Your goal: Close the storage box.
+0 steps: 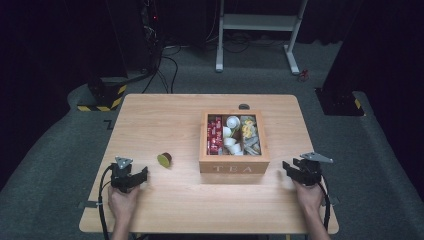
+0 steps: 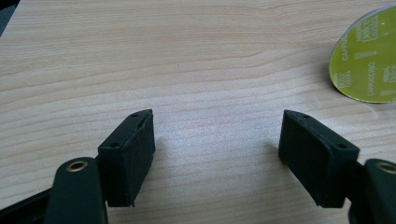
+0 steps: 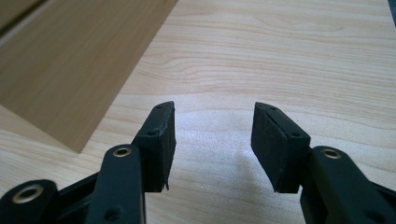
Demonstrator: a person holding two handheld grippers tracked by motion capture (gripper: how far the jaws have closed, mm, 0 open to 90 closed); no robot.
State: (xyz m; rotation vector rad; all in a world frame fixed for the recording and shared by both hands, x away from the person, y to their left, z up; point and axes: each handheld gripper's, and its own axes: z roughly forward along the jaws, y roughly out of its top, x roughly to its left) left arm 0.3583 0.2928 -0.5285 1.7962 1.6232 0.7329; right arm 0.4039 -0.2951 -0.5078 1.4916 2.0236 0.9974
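- The left hand-held gripper point(image 1: 142, 176) rests low over the bench point(image 1: 165, 205) with its jaws standing well apart and nothing between them; in the left gripper view bare wood grain shows between the pads point(image 2: 133, 156).
- The right hand-held gripper point(image 1: 289, 169) is also parted, jaws moderately wide and empty, with bare bench between them in the right gripper view.
- The coffee capsule point(image 1: 164, 159), with its lime-green foil lid, lies on its side just ahead and to the right of the left hand-held gripper, apart from it; in the left gripper view its lid point(image 2: 366, 60) sits at the upper right.
- The wooden tea box point(image 1: 234, 169), lid off and marked TEA on its front, stands just to the left of the right hand-held gripper; its sections hold red packets, white capsules and sachets.
- Judged from this, the work stands at the approach: the capsule is not yet gripped. The next move likely calls for the left hand-held gripper to swing right and forward, straddle the capsule and close.
- The bench is pale wood with a small grommet point(image 1: 244, 106) at its far edge.
- Beyond the bench lie grey carpet, trailing cables, a white frame's legs point(image 1: 257, 22) and a hazard-striped base point(image 1: 102, 95) in a dark room.
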